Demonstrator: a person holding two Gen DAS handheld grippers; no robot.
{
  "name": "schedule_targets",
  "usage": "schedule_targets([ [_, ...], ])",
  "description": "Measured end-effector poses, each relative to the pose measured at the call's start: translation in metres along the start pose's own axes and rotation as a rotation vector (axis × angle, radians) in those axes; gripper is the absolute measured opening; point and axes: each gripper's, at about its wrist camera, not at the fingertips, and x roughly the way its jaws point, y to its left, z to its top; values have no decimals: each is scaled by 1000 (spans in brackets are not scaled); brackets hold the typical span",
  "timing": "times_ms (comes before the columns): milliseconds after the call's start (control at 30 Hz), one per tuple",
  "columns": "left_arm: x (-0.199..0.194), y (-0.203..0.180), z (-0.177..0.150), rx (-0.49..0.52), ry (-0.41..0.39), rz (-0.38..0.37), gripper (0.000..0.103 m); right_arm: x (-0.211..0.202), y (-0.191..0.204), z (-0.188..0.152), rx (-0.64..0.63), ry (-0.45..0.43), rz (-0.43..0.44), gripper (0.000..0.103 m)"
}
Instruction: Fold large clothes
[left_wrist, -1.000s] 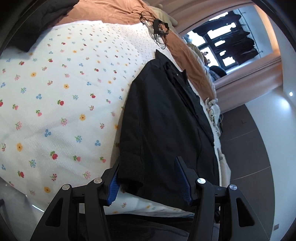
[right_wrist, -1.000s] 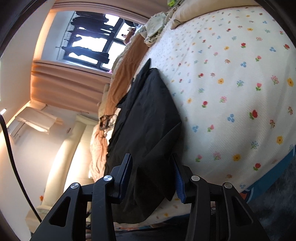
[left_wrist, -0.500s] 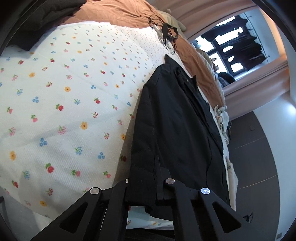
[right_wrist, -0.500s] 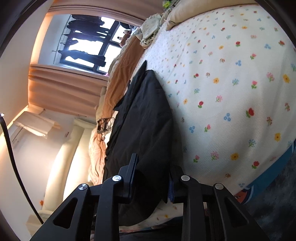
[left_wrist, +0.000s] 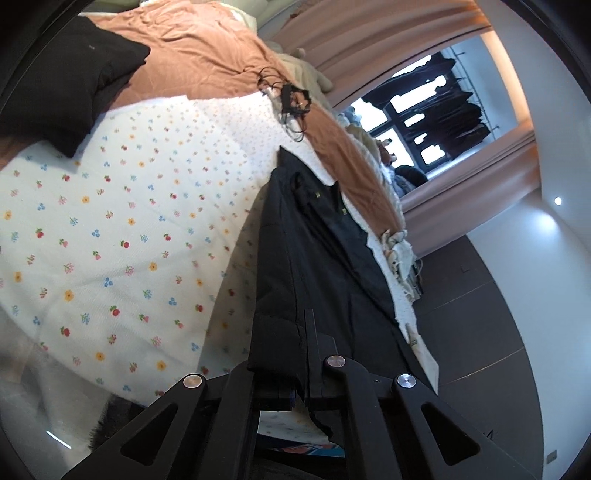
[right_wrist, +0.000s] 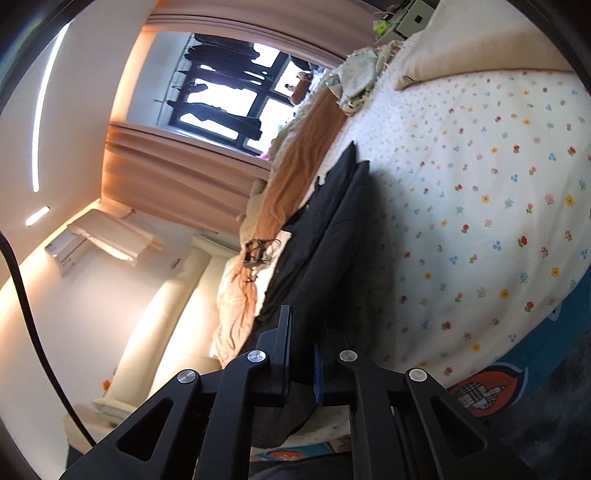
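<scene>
A black jacket lies lengthwise on a bed with a white flowered cover. My left gripper is shut on the jacket's near hem corner and holds that edge lifted off the cover. In the right wrist view the jacket rises from the cover, casting a shadow. My right gripper is shut on the other near corner of the jacket.
A rust-brown blanket with a tangle of black cables lies along the far side of the bed. A black garment sits at the top left. A window with curtains and a cream headboard lie beyond.
Both grippers went from open around the jacket's near edge to shut on it. The near edge has lifted off the bed cover.
</scene>
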Motion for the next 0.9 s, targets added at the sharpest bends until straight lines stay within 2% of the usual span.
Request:
schedule_targets([
  [667, -161, -118, 0, 21, -177, -169, 1, -103, 118, 17, -68, -141, 174, 10],
  [900, -194, -144, 4, 31, -230, -231, 1, -124, 151, 20, -97, -182, 217, 10],
])
